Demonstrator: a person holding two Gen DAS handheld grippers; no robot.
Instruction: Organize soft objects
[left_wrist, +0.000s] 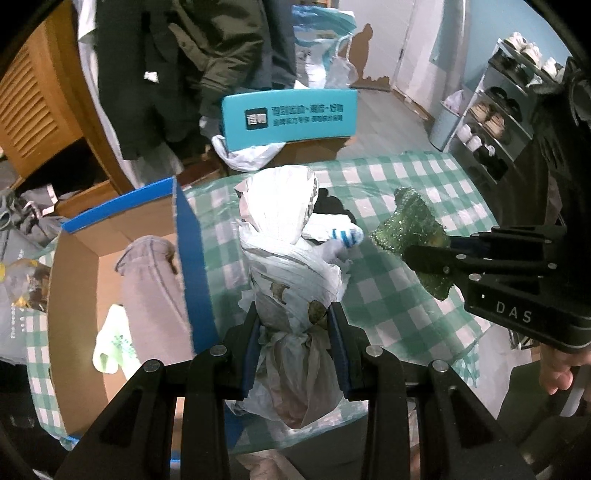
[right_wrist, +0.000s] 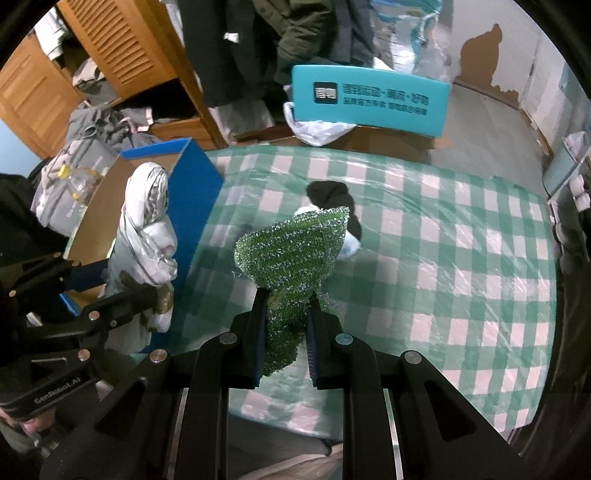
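Note:
My left gripper (left_wrist: 293, 314) is shut on a crumpled white plastic bag (left_wrist: 284, 236) and holds it upright above the checked table, just right of the blue-edged cardboard box (left_wrist: 186, 240). The bag also shows in the right wrist view (right_wrist: 146, 229). My right gripper (right_wrist: 286, 306) is shut on a glittery green scouring cloth (right_wrist: 295, 247), lifted above the table; it shows in the left wrist view too (left_wrist: 406, 225). A black sock (right_wrist: 330, 195) and a white sock with blue stripes (left_wrist: 345, 234) lie on the table behind.
The box holds a grey cloth (left_wrist: 147, 280) and a pale green bag (left_wrist: 112, 343). A green-and-white checked tablecloth (right_wrist: 443, 258) covers the table. A teal chair back (left_wrist: 290, 118) stands behind it. A shoe rack (left_wrist: 491, 122) is at the right.

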